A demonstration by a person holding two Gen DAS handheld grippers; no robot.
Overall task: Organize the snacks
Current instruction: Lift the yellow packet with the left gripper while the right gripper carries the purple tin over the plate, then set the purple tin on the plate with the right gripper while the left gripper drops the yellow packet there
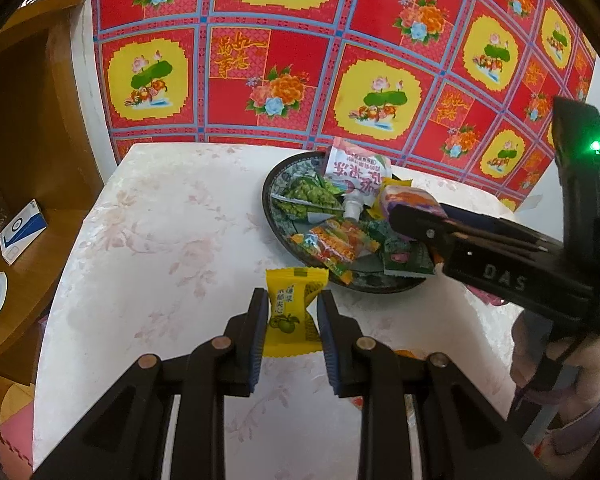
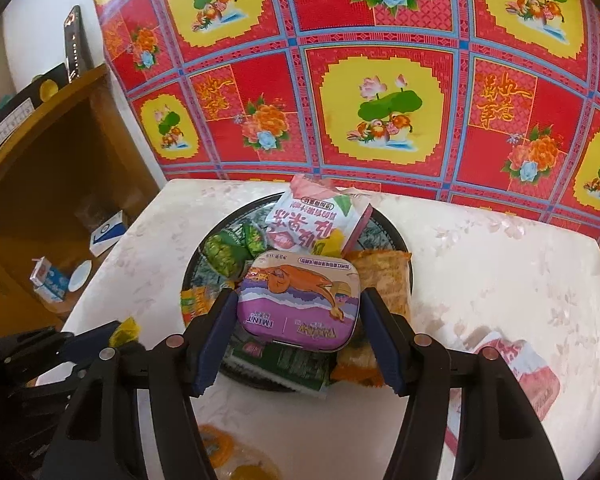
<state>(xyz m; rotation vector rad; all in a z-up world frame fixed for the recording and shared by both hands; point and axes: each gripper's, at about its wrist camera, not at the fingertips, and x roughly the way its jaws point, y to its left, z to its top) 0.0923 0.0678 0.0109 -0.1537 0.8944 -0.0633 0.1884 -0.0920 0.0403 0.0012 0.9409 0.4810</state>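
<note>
The left tongs are clamped on a yellow candy, holding it upright above the desk just in front of the plate. The right tongs are clamped on a purple mint tin — it hangs over the near half of the plate, above the snacks piled there.

In the plate lie a white-and-pink pouch at the far side, green wrapped candies to the left, a brown cracker pack to the right and a dark green packet at the near rim.

Right of the plate, a red-and-white packet rests on the desk. In front of the plate, near the right tongs, sits a blurred orange snack. Behind the plate hangs a red patterned cloth; to its left stands a wooden shelf.
</note>
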